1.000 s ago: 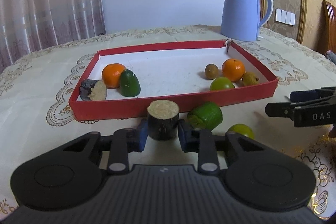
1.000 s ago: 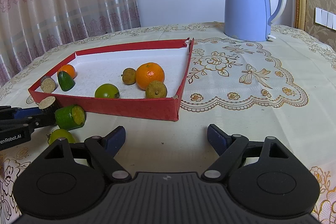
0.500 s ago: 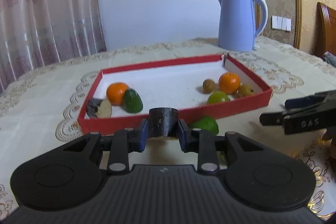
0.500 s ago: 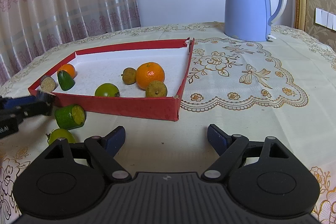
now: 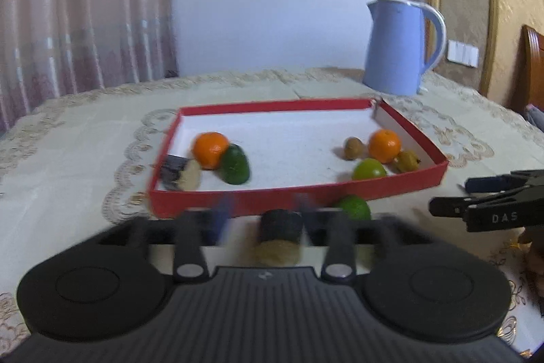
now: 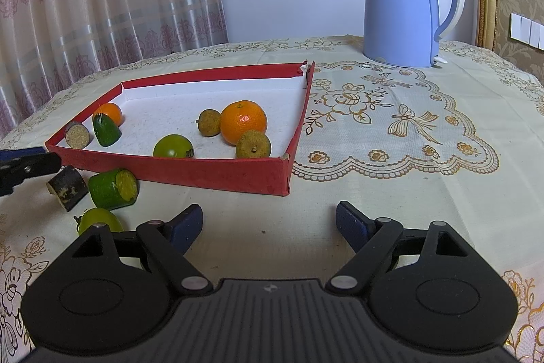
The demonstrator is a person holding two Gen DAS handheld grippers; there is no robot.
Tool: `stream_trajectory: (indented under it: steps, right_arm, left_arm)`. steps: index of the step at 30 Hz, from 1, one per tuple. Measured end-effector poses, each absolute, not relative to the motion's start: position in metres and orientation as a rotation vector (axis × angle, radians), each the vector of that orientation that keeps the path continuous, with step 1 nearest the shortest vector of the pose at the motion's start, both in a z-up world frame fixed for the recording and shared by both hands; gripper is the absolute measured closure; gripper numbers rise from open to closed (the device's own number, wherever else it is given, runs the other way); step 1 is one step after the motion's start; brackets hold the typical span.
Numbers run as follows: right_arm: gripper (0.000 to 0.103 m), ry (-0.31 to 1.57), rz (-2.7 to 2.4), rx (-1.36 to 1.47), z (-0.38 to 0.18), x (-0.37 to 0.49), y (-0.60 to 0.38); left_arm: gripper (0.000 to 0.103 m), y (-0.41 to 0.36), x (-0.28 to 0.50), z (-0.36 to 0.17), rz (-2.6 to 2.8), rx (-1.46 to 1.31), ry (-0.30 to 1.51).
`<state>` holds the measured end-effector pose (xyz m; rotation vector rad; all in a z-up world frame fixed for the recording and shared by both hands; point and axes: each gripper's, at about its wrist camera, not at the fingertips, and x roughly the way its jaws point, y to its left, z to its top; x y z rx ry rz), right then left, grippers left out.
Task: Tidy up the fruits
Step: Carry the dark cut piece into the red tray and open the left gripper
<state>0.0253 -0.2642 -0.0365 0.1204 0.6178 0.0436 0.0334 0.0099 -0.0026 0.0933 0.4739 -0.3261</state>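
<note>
Where the near left corner of the red tray (image 6: 176,170) meets the tablecloth (image 6: 391,179), a dark stub of cane (image 6: 67,187) sits just outside the tray wall, between the blurred fingers of the left gripper (image 5: 261,216).

- Left gripper: jaws opening, pads apart from the stub; the stub looks dropped or tipping, its pale cut end toward the camera and its long axis running roughly along the gripper's line.
- Right gripper (image 6: 268,221): jaws spread wide, nothing between them, hanging over bare cloth at the tray's near right corner, well apart from the stub.
- Beside the stub on the cloth: a cut green fruit (image 6: 112,189), touching or nearly so, and a small green fruit (image 6: 98,220).
- In the tray: a like stub (image 6: 77,135) at the left end.

Judgement: the left hand is the nearer; the tray wall lies directly ahead and must be cleared from above.
</note>
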Motion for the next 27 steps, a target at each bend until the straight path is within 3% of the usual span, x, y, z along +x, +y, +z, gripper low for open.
stream_trajectory:
  steps: [2, 4, 6, 10, 15, 17, 18, 27]
  right_arm:
    - [0.017, 0.619, 0.043, 0.118, -0.037, 0.026, -0.264]
    - [0.017, 0.620, 0.043, 0.116, -0.037, 0.026, -0.264]
    - [0.017, 0.620, 0.043, 0.116, -0.037, 0.026, -0.264]
    - [0.017, 0.620, 0.042, 0.115, -0.037, 0.026, -0.263]
    - [0.017, 0.620, 0.043, 0.116, -0.037, 0.026, -0.264]
    - [0.017, 0.620, 0.042, 0.116, -0.037, 0.026, -0.263]
    - [0.017, 0.620, 0.042, 0.116, -0.037, 0.026, -0.263]
    - [0.017, 0.620, 0.042, 0.115, -0.037, 0.026, -0.263]
  left_arm:
    - [0.021, 0.014, 0.027, -0.002, -0.304, 0.094, 0.429]
    - [0.019, 0.013, 0.024, 0.000, -0.328, 0.105, 0.421]
    - [0.010, 0.009, 0.021, 0.000, -0.363, 0.115, 0.418]
    - [0.013, -0.010, 0.018, -0.010, -0.358, 0.215, 0.423]
    - [0.038, -0.019, 0.030, -0.023, -0.349, 0.237, 0.490]
    - [0.065, -0.017, 0.037, -0.028, -0.348, 0.224, 0.532]
    - [0.070, -0.017, 0.042, -0.031, -0.348, 0.217, 0.559]
    - [0.073, -0.017, 0.035, -0.021, -0.337, 0.214, 0.498]
